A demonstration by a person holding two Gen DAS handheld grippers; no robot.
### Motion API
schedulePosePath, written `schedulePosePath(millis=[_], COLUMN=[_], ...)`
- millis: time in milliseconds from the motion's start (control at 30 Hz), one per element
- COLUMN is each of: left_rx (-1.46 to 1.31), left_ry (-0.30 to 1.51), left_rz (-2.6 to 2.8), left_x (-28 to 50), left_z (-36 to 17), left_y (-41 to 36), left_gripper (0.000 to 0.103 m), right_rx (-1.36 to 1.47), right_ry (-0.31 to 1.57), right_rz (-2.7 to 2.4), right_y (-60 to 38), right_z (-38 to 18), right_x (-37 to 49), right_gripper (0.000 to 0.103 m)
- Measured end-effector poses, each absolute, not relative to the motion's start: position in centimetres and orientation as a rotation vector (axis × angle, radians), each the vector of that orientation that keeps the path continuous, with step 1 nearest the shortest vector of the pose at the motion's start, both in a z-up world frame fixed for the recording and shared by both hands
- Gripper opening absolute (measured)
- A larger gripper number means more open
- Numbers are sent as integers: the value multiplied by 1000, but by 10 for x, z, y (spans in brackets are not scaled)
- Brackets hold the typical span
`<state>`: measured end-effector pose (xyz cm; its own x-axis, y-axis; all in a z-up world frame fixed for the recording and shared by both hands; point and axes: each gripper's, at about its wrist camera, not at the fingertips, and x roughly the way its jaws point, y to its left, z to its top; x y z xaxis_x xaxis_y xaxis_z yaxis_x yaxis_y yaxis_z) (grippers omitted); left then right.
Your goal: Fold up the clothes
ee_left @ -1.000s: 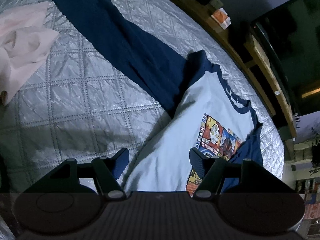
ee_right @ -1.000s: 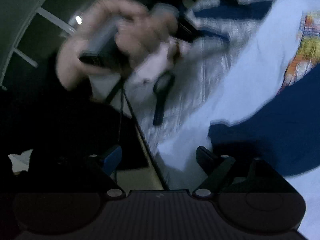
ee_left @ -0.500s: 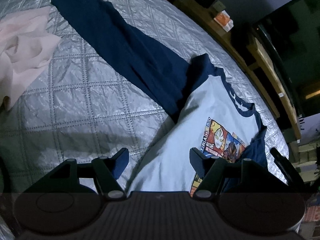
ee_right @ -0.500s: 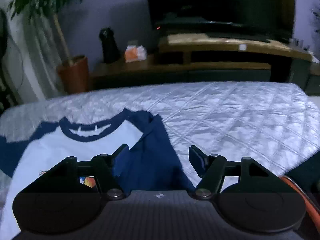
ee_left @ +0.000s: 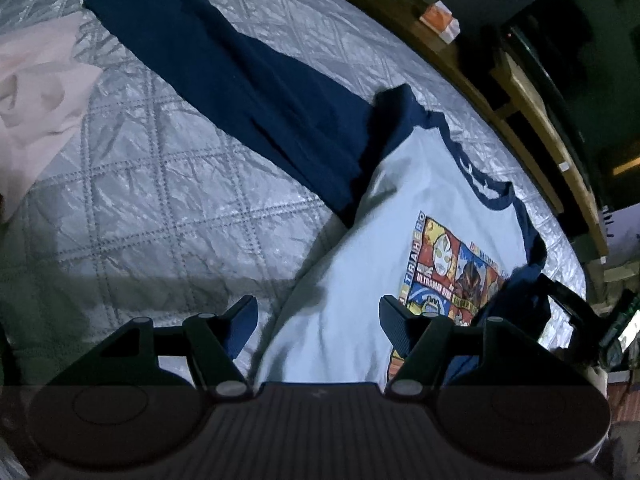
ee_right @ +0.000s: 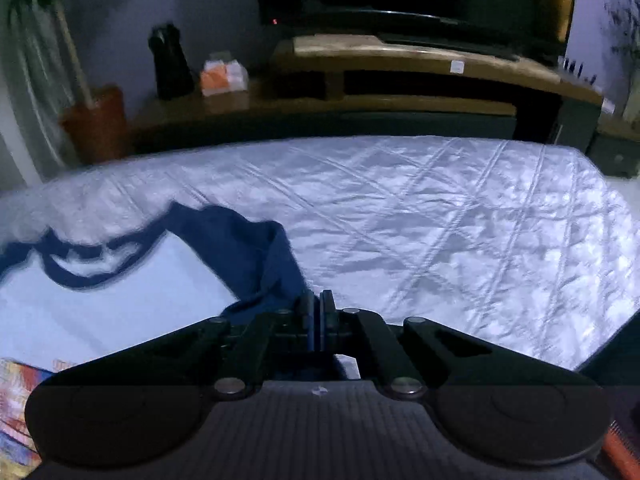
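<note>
Barely started: raglan shirt (ee_left: 360, 280) is lying face up on the quilted bed (ee_left: 160, 200), left sleeve (ee_left: 240, 80) outstretched, nothing folded yet. Right gripper (ee_right: 319, 308) is closing its jaws on the navy right sleeve (ee_right: 272, 264); left gripper (ee_left: 318, 320) is hovering, jaws apart.

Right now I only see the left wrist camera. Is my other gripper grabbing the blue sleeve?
Observer: Its jaws are closing, almost together. In the right wrist view the navy sleeve rises in a ridge straight into the right gripper.
Operator: What's behind the bed over there?
Observer: A reddish plant pot stands on the floor at the far left, past the quilt's edge.
Operator: Anything next to it?
Observer: A dark bottle-shaped thing stands on the low wooden shelf, just right of the pot.
</note>
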<state>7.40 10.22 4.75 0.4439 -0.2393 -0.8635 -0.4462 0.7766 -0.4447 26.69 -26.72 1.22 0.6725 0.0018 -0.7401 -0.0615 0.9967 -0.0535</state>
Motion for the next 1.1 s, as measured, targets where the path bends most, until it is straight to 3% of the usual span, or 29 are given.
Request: schedulePosePath(millis=[33, 67, 167, 233, 400, 467, 500, 800, 1000, 1100], left_rx=[-702, -700, -697, -697, -696, -698, -700, -683, -677, -679], left_ry=[1132, 1135, 1139, 1136, 1137, 1140, 1140, 1144, 1152, 1149], left_rz=[140, 139, 138, 140, 136, 132, 131, 114, 114, 107], left_x=[74, 74, 73, 73, 73, 72, 72, 74, 75, 75], left_z=[47, 46, 45, 46, 46, 45, 46, 44, 41, 42], left_y=[101, 99, 97, 97, 97, 97, 97, 92, 89, 88], left_gripper=[63, 63, 63, 64, 64, 64, 64, 65, 65, 65], right_rx=[-110, -137, 19, 9, 35, 78, 72, -42, 210, 376], right_ry=[819, 804, 694, 622, 709, 763, 763, 550, 713, 663], right_rz=[15, -2, 8, 38, 82, 51, 8, 95, 198, -10], right_y=[-265, -264, -278, -274, -281, -294, -299, -274, -286, -326], right_z=[12, 13, 31, 39, 20, 8, 9, 32, 17, 11], right_x=[266, 265, 248, 231, 221, 222, 217, 153, 192, 191], right_gripper=[16, 17, 31, 49, 46, 53, 62, 63, 63, 68])
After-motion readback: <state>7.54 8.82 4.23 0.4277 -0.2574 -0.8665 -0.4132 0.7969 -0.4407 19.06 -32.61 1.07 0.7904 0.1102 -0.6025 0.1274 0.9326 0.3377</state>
